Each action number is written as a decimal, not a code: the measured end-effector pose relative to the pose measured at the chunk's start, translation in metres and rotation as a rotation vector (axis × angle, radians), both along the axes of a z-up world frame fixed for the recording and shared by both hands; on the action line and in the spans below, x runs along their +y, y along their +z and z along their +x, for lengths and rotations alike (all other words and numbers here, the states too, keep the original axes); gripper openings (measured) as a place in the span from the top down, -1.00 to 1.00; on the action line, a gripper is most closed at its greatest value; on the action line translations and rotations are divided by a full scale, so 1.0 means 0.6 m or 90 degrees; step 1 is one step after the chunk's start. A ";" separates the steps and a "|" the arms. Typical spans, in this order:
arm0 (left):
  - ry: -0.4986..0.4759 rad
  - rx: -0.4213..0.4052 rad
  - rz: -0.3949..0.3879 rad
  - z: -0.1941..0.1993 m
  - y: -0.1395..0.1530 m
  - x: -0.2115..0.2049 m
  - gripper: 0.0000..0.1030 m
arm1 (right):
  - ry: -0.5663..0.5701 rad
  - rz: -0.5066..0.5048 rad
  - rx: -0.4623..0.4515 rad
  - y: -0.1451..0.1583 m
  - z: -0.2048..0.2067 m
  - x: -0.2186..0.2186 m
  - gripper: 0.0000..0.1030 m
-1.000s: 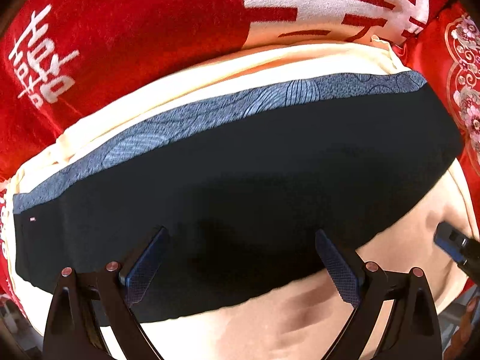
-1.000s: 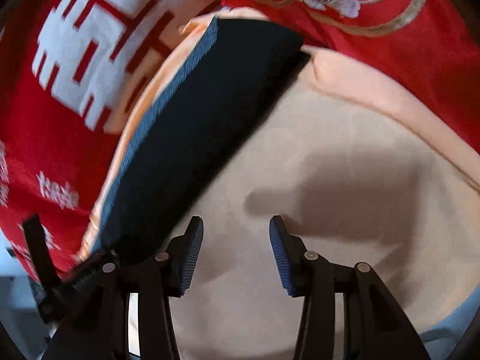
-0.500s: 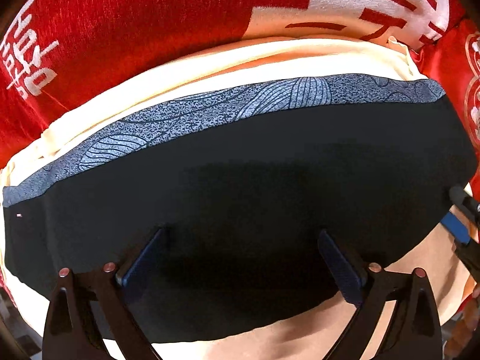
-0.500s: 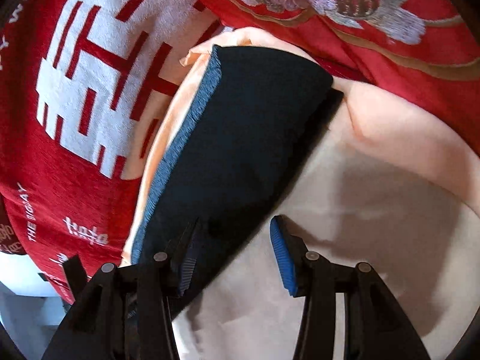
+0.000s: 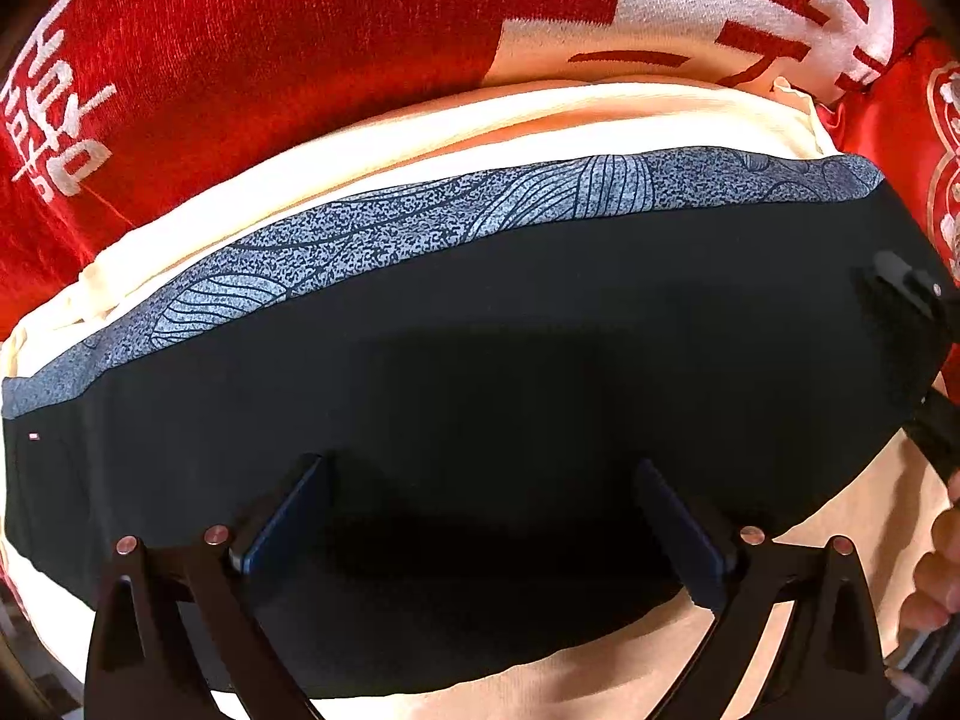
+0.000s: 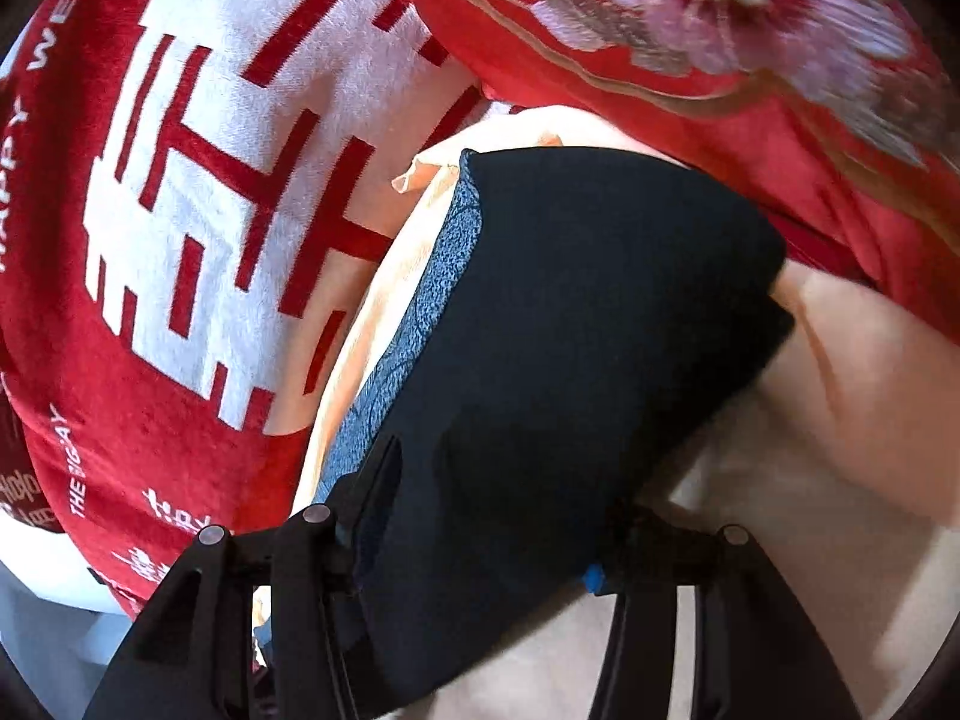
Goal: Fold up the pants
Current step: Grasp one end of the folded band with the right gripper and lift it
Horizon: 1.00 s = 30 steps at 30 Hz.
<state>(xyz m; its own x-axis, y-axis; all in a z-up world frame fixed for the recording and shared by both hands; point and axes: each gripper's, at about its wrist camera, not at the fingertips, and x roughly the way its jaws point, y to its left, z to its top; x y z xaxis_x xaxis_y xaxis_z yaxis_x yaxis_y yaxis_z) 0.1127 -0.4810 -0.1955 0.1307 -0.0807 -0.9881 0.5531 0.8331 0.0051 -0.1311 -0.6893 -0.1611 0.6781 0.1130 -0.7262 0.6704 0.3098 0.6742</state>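
Lying folded on a cream sheet over red bedding, the black pants span both views; the left gripper spreads wide over them, the right gripper straddles their end, jaws apart

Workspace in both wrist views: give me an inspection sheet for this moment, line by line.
Surface: cream sheet over red blankets.
Job's things: black pants folded into a band, patterned blue-grey strip along the far edge.
Clutter: nothing seen.
Grippers: left claw open, fingers low over the pants' near edge; right claw open, straddling the pants' end.
Cables: nothing seen.
Surroundings: red flowered cloth beyond the pants; person's fingers at the left view's right edge.
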 end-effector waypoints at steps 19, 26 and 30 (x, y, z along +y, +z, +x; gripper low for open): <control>-0.087 0.014 -0.158 -0.064 0.010 -0.041 -0.47 | 0.192 -0.202 0.054 0.164 0.069 0.096 0.70; -0.054 0.056 -0.165 -0.037 0.041 0.017 -0.47 | 0.307 -0.326 0.095 0.221 0.126 0.198 0.70; -0.004 0.004 -0.138 -0.001 0.080 0.117 -0.47 | 0.362 -0.382 0.125 0.224 0.153 0.266 0.69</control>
